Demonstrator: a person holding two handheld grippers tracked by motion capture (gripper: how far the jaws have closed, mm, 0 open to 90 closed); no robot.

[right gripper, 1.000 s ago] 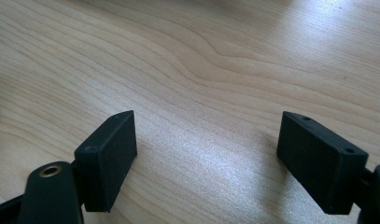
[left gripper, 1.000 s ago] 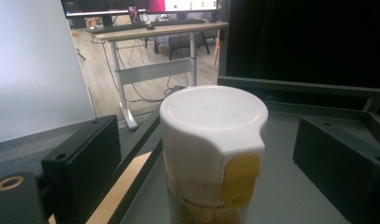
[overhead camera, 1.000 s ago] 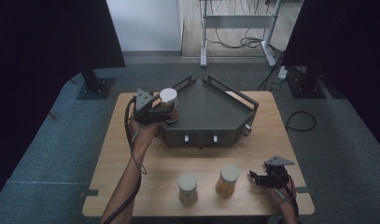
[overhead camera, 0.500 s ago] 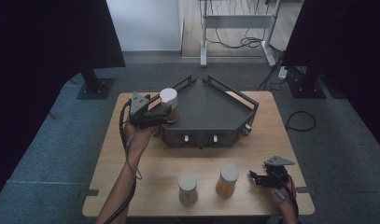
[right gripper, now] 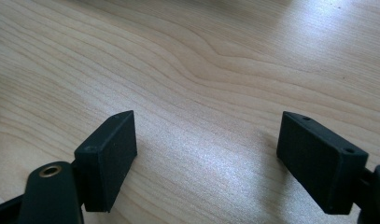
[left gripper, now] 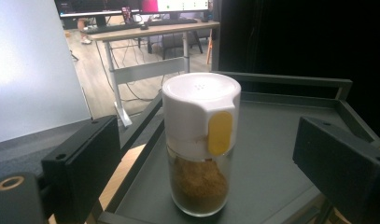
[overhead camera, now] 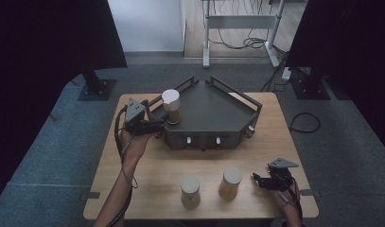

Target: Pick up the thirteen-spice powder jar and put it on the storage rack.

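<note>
Still, the left gripper (left gripper: 215,163) has its fingers (left gripper: 82,163) spread clear of the jar (left gripper: 200,144) at centre frame; a careless nudge could tip it in the tray (left gripper: 281,140).

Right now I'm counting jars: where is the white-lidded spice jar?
In the high view the spice jar stands upright in the left corner of the dark tray, just ahead of the open left tool.

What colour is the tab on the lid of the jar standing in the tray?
Yellow, on the white lid of the jar; clearest in the left gripper view.
</note>
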